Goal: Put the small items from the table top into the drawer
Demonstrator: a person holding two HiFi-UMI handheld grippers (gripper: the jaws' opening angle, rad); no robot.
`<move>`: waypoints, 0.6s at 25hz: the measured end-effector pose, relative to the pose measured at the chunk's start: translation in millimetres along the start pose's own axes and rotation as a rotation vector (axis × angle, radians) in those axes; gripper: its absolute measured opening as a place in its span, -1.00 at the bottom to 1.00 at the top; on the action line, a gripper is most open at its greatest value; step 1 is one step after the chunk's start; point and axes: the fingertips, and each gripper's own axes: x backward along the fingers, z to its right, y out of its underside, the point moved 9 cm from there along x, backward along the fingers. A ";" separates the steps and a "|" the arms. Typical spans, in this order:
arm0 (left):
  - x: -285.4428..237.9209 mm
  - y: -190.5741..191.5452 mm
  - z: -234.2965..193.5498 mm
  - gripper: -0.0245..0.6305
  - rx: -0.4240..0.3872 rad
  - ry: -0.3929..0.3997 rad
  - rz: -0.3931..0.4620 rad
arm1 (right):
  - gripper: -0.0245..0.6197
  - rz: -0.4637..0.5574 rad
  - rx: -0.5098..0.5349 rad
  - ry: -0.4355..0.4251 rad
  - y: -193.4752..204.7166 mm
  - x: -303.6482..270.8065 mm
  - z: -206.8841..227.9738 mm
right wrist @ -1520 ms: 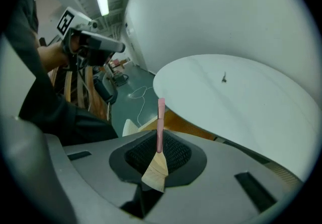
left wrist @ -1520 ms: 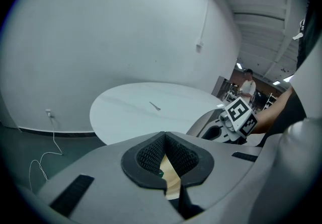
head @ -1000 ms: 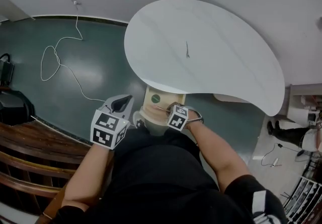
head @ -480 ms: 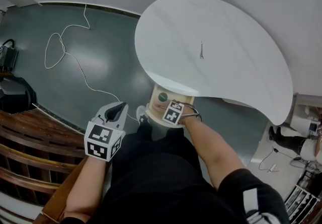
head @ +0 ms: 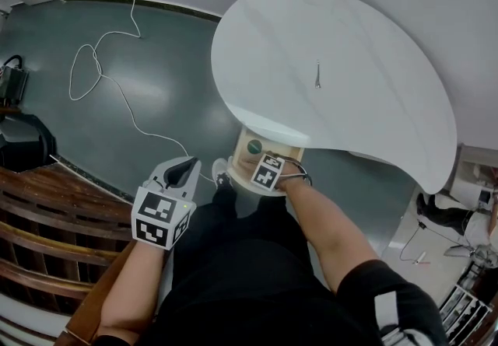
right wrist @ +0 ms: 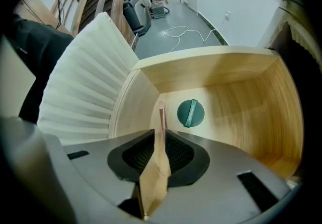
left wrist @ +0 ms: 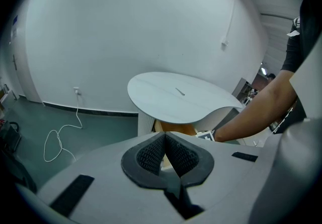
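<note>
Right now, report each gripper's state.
Left gripper: closed, empty.
Right gripper: holding a wooden stick over the drawer, jaws just easing open.

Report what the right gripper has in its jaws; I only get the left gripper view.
Observer: The right gripper has a flat wooden stick between its pads, tip down inside the open drawer. Its jaws have just been opening.
Operator: Say what's already in that drawer.
Observer: A round green disc lies flat on the drawer floor, apart from the stick's tip.
Operator: Tell me where my left gripper sits.
Observer: In the head view the left gripper hangs to the left of the drawer, outside it, above the green floor.
</note>
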 end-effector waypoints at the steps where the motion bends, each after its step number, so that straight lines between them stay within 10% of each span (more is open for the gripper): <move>1: -0.6 -0.8 -0.1 -0.88 -0.002 0.003 0.002 | -0.74 0.005 -0.006 -0.004 -0.4 1.7 -0.1; 15: -16.9 -27.1 20.7 -0.88 -0.062 0.057 0.033 | -0.72 0.232 -0.107 0.133 1.6 96.4 -19.4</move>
